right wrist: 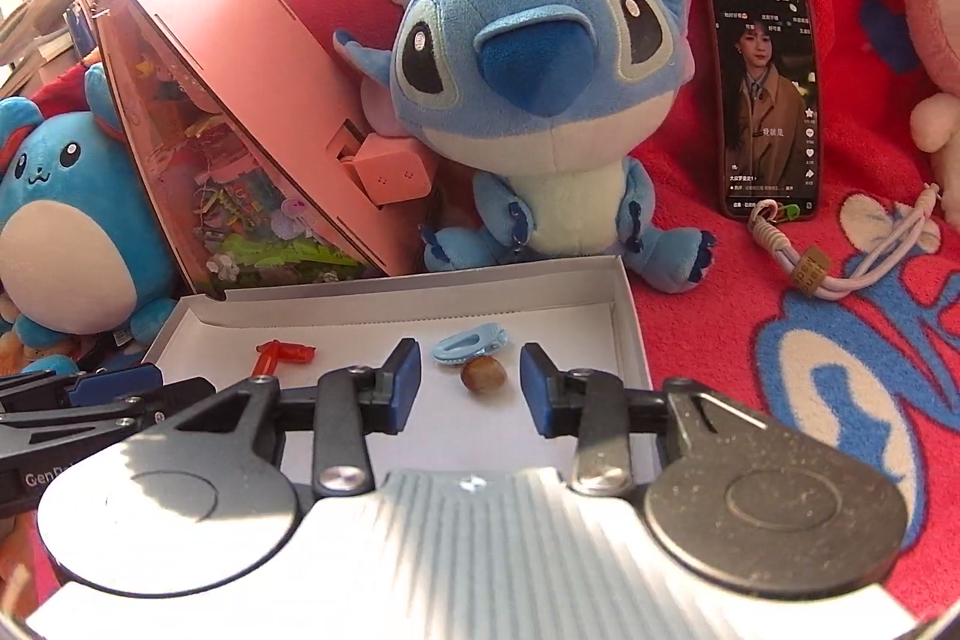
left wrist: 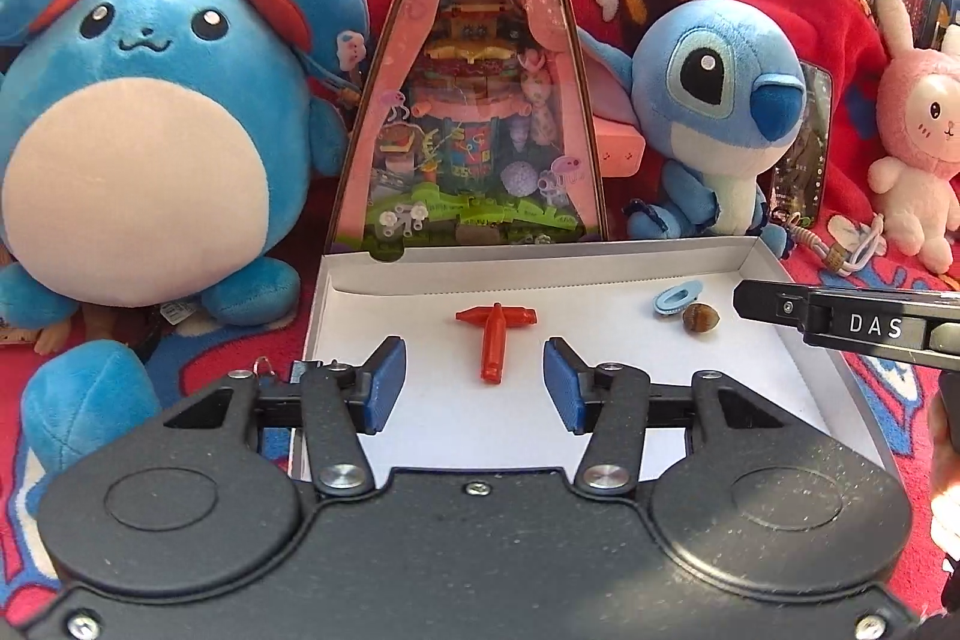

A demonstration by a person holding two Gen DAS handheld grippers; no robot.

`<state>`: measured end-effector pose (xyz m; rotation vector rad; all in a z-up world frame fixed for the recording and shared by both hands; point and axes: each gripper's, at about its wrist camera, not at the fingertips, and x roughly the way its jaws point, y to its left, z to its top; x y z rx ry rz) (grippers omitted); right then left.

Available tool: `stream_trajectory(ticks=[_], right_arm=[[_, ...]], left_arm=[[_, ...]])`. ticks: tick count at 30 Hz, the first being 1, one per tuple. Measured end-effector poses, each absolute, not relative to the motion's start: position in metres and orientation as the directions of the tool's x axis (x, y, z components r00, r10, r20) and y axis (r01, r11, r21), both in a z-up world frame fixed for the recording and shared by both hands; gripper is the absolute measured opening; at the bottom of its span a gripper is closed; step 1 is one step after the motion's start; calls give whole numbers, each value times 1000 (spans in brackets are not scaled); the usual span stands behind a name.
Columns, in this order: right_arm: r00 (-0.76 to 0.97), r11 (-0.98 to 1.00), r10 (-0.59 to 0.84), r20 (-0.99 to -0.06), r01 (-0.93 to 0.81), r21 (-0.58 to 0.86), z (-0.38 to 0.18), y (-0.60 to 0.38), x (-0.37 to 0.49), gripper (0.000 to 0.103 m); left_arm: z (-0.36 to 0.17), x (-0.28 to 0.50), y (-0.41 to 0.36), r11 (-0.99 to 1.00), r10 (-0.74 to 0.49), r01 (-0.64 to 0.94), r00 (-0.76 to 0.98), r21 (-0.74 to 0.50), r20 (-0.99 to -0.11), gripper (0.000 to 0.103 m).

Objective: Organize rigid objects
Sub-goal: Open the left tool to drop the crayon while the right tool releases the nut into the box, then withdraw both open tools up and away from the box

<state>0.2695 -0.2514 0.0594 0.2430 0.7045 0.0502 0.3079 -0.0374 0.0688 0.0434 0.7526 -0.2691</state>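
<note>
A shallow white cardboard box (left wrist: 540,274) (right wrist: 630,328) lies on the red blanket. In it lie a red T-shaped plastic piece (left wrist: 493,340) (right wrist: 282,355), a light blue hair clip (left wrist: 678,295) (right wrist: 471,343) and a brown nut (left wrist: 700,319) (right wrist: 483,375). My left gripper (left wrist: 474,385) is open and empty, just in front of the red piece. My right gripper (right wrist: 470,388) is open and empty, its jaws either side of the nut and clip, short of touching them. The right gripper's finger (left wrist: 780,304) shows at the right of the left wrist view.
Behind the box stand a pink triangular display case (left wrist: 474,100) (right wrist: 258,130), a round blue plush (left wrist: 144,142) (right wrist: 66,220), a Stitch plush (left wrist: 714,100) (right wrist: 540,100) and a phone (right wrist: 765,94) with a strap (right wrist: 840,256). A pink rabbit plush (left wrist: 918,130) sits at the right.
</note>
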Motion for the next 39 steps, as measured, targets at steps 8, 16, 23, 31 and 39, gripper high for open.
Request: stream_trajectory(ticks=[8,16,23,31,39], right_arm=[[796,979,125,-592,-2,203,77,-251,225,66],[829,989,134,-543,-75,131,86,-243,170,74],[845,987,160,-511,-127,99,86,-241,126,79],[862,986,163,-480,-163,41,81,-237,87,84],[871,984,170,-461,-179,26,71,-237,59,85]], left_arm=[[90,257,-30,967,-222,248,743,-48,-631,57],[97,201,-27,960,-258,274,771,-63,-582,65],[94,160,-28,951,-289,298,780,-77,-556,66],[85,122,-30,949,-300,302,795,-84,-528,68],[80,93,-30,943,-328,313,802,-117,-499,76]])
